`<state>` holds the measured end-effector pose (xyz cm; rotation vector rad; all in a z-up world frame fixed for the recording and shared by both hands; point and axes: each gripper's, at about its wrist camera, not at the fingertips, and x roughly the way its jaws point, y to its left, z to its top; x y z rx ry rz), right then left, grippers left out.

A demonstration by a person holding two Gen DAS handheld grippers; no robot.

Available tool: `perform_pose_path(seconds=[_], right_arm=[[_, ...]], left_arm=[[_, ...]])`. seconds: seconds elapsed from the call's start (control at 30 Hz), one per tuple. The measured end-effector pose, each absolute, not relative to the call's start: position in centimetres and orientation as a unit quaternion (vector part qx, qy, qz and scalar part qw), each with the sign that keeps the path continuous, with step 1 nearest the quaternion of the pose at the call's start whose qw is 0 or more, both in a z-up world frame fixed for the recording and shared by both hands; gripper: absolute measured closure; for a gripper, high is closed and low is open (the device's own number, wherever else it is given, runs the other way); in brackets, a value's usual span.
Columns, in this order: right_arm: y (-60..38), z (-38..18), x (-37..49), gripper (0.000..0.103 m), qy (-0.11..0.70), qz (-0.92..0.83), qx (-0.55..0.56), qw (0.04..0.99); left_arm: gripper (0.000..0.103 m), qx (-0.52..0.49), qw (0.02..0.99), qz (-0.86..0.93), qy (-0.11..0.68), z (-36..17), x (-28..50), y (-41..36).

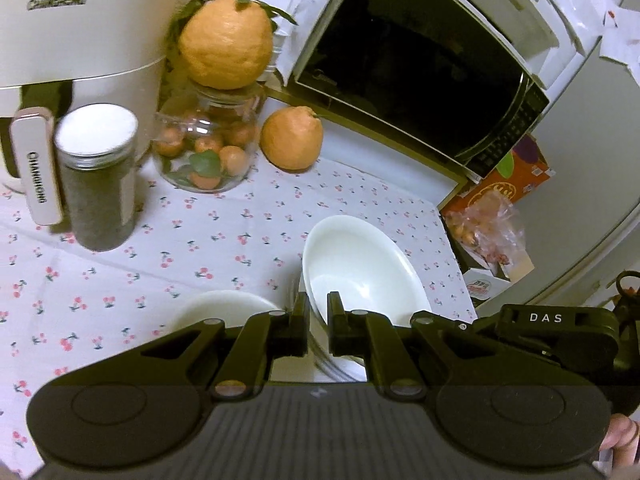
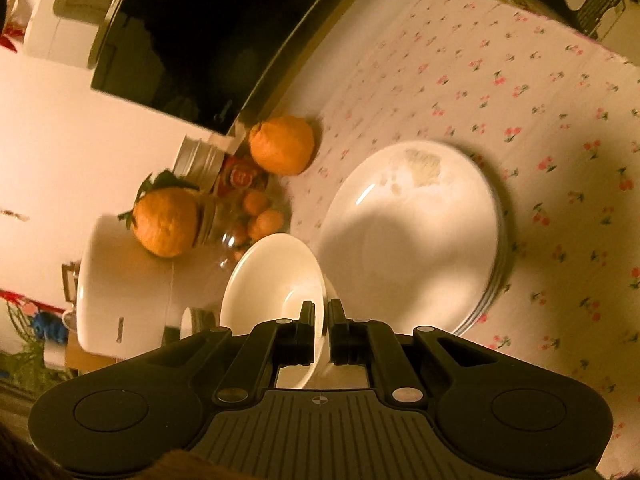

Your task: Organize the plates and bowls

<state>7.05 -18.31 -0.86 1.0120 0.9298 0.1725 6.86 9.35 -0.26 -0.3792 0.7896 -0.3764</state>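
My left gripper [image 1: 318, 300] is shut on the near rim of a white deep plate [image 1: 360, 264], which tops a stack of plates; several stacked rims show below its fingers. A smaller white dish [image 1: 224, 308] lies just left of them. In the right wrist view my right gripper [image 2: 321, 306] is shut on the rim of a small white bowl [image 2: 272, 280], held tilted, left of the plate stack [image 2: 412, 232]. The top plate carries a dried smear. Whether the stack rests on the cherry-print tablecloth [image 2: 540, 120] I cannot tell. A black housing marked DAS [image 1: 560, 326] sits at the right.
At the back stand a white air fryer [image 1: 80, 20], a dark-filled jar [image 1: 98, 184], a glass jar of small oranges [image 1: 208, 148] with a large orange [image 1: 226, 40] on top, a loose orange [image 1: 292, 138] and a microwave [image 1: 408, 60]. Bagged fruit [image 1: 484, 224] lies past the table's right edge.
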Motion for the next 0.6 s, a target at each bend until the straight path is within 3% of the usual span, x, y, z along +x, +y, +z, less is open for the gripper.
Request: perform_pose_path(seconds=[0.6], right_arm=[[-12.4,-1.9,6.9,0.092,0.486,0.123,0.408,0.763]], left_arm=[[0.094,-0.165,0.879,-0.144,0.423,-2.6,5.2,14.3]])
